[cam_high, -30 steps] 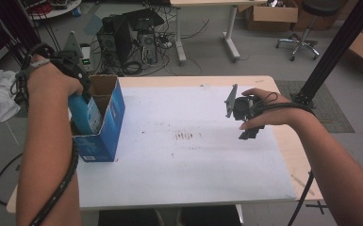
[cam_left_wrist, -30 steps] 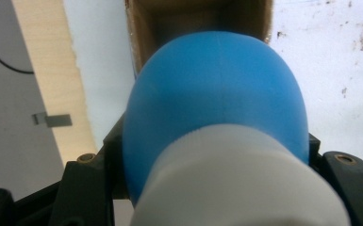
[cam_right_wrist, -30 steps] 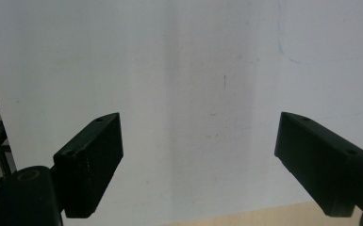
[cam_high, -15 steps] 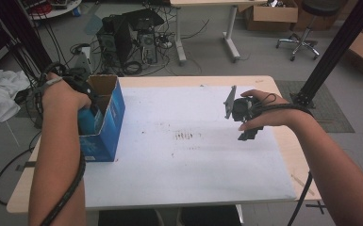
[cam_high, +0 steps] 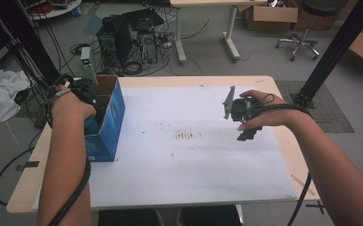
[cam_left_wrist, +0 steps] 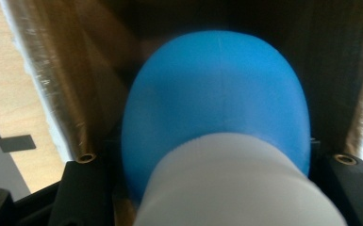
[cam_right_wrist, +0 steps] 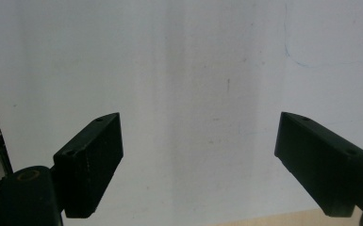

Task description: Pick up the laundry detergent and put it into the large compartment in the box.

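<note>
White-topped table point(cam_high: 188, 169), our left tongs point(cam_high: 86, 101) pinching the blue-and-white bottle point(cam_left_wrist: 217, 117) inside the box point(cam_high: 111, 117), our right tongs point(cam_right_wrist: 200, 160) spread.

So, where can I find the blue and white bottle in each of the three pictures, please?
High view: the bottle sits at the left, inside the open box, partly under the left hand.
Left gripper view: it is in the centre, blue body ahead and white part nearest the camera, between the jaws.
Right gripper view: not in it; there is white table cover between open jaws.
Shared landmark: the brown inner box wall.
</note>
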Tool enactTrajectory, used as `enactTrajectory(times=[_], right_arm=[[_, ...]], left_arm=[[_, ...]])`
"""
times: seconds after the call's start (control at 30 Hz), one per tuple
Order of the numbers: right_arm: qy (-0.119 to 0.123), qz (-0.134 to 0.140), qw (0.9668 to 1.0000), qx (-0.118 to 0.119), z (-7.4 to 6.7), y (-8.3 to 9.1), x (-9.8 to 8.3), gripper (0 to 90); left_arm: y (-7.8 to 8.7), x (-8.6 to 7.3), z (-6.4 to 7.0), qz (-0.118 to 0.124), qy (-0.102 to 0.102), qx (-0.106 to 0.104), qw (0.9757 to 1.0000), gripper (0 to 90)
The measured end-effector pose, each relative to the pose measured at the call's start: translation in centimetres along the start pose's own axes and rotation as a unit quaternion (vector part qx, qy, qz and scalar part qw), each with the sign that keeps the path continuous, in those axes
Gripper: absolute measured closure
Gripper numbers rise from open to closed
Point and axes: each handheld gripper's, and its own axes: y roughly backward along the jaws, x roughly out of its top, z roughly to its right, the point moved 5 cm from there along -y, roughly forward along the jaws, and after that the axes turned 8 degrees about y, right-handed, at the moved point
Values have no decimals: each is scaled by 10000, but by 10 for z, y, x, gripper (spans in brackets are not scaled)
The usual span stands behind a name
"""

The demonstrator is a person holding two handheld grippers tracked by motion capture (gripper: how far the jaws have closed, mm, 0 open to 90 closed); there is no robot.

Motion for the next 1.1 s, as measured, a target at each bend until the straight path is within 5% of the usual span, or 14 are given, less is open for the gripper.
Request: enactTrajectory(times=[0.4, 1.1], right_arm=[[-19, 38, 10000, -8, 0, 0, -2, 160], [-58, 66, 10000, -13, -3, 1, -7, 161]], left_arm=[[-7, -2, -3, 8, -95, -14, 10000, 392], [-7, -5, -4, 137, 101, -31, 9998, 387]])
